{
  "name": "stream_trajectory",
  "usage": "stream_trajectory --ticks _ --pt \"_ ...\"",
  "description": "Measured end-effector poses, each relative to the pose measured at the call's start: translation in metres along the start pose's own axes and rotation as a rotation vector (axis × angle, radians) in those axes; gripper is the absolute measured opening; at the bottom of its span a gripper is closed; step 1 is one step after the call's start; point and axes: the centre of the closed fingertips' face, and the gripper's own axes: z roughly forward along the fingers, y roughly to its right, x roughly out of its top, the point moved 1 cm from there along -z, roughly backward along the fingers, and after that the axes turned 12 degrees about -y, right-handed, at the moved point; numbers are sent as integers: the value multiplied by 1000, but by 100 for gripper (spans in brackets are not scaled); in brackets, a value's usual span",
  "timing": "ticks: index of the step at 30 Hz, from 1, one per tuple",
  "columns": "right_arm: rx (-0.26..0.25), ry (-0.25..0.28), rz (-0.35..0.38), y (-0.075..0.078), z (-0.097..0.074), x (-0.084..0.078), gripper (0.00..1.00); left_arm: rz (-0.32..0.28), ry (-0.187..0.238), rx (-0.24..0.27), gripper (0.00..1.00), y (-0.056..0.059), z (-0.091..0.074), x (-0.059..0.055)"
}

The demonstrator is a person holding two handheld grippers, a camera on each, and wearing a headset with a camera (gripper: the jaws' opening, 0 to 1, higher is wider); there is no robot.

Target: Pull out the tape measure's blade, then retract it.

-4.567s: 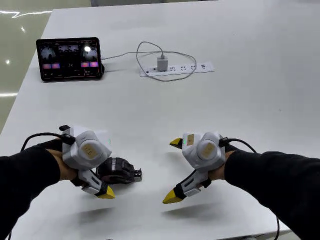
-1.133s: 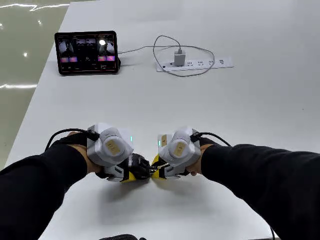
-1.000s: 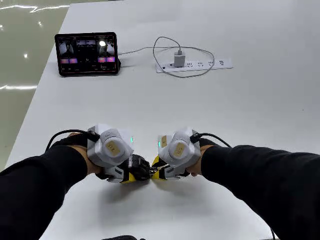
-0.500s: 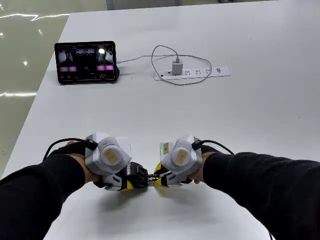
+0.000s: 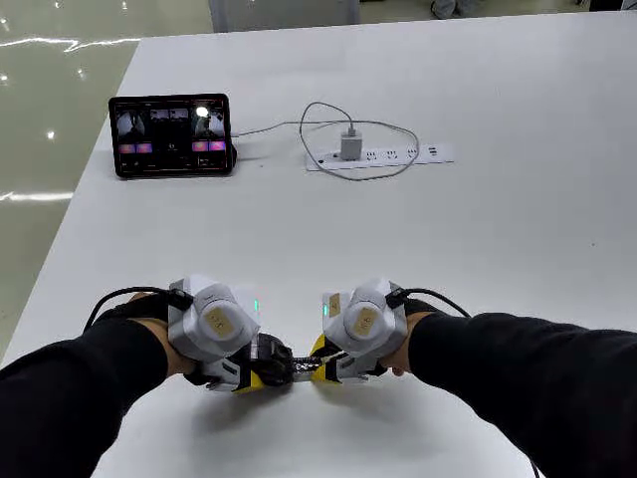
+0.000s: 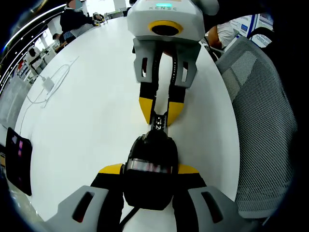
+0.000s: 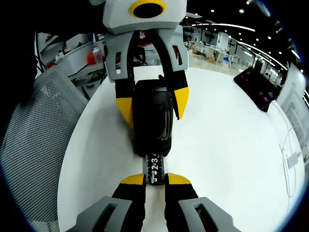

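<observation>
A black tape measure (image 5: 271, 357) lies low over the white table (image 5: 448, 249), and my left gripper (image 5: 261, 370) is shut on its body. From the left gripper view the case (image 6: 150, 162) sits between my yellow tips, with my left gripper (image 6: 149, 170) closed around it. My right gripper (image 5: 317, 363) faces it from the right and is shut on the blade (image 7: 154, 169) near its end. A short stretch of blade with numbers 2 and 3 shows between the case (image 7: 152, 121) and my right gripper (image 7: 155, 180).
A tablet (image 5: 171, 134) stands at the far left of the table. A white power strip (image 5: 378, 156) with a charger and looped cable lies behind the middle. A grey mesh chair (image 6: 260, 121) is at the near table edge.
The right gripper, open and apart 4.6 s ago, has come up to the tape measure and shut on the blade. A short piece of blade now shows between the grippers.
</observation>
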Motion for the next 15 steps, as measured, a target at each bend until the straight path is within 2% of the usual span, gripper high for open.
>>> stream_trajectory --ticks 15 --pt "-4 -9 7 0 -4 -10 11 -4 -5 0 34 -1 1 -2"
